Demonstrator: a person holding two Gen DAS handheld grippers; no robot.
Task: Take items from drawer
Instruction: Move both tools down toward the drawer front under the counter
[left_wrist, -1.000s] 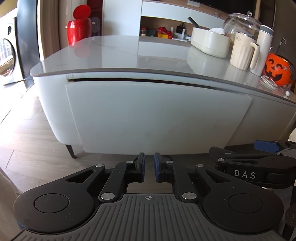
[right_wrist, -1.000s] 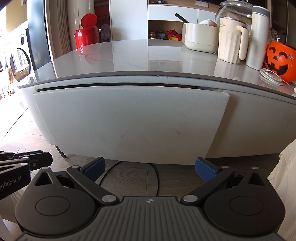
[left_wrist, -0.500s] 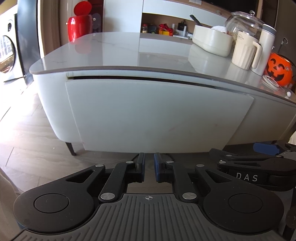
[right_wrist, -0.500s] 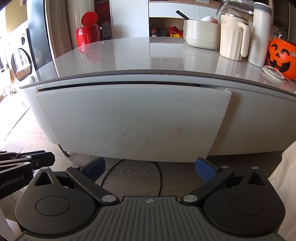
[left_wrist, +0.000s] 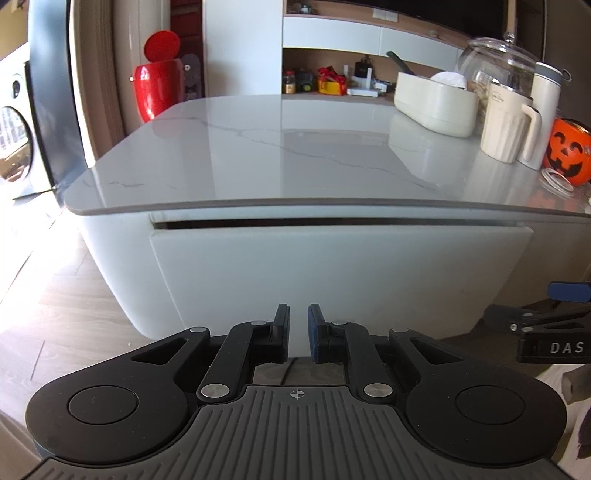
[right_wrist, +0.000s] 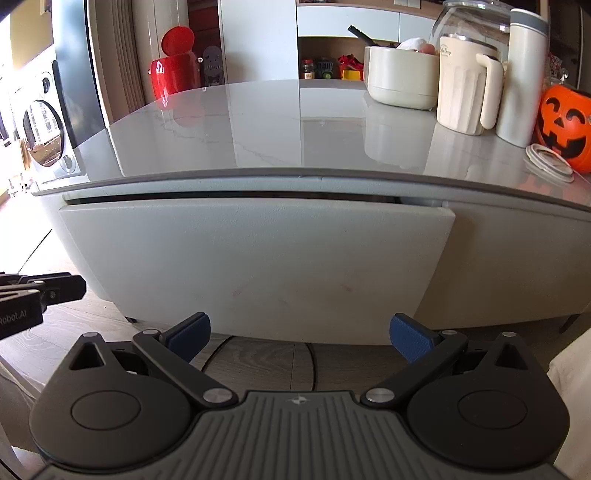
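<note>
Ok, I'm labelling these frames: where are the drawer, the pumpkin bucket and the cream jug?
drawer (right_wrist: 255, 266), right wrist view, middle of its front panel.
pumpkin bucket (right_wrist: 563, 127), right wrist view, its face.
cream jug (left_wrist: 504, 127), left wrist view, ribbed body.

Left gripper (left_wrist: 297, 326), jaws nearly together and empty, faces the drawer (left_wrist: 332, 266)

- Red bin (left_wrist: 159, 90) stands behind the marble countertop (left_wrist: 295, 155).
- Cream pitcher (right_wrist: 467, 85) sits beside the tall flask (right_wrist: 524, 74).
- Orange pumpkin bucket (right_wrist: 565, 127) touches 1 clear lid (right_wrist: 550, 162).
</note>
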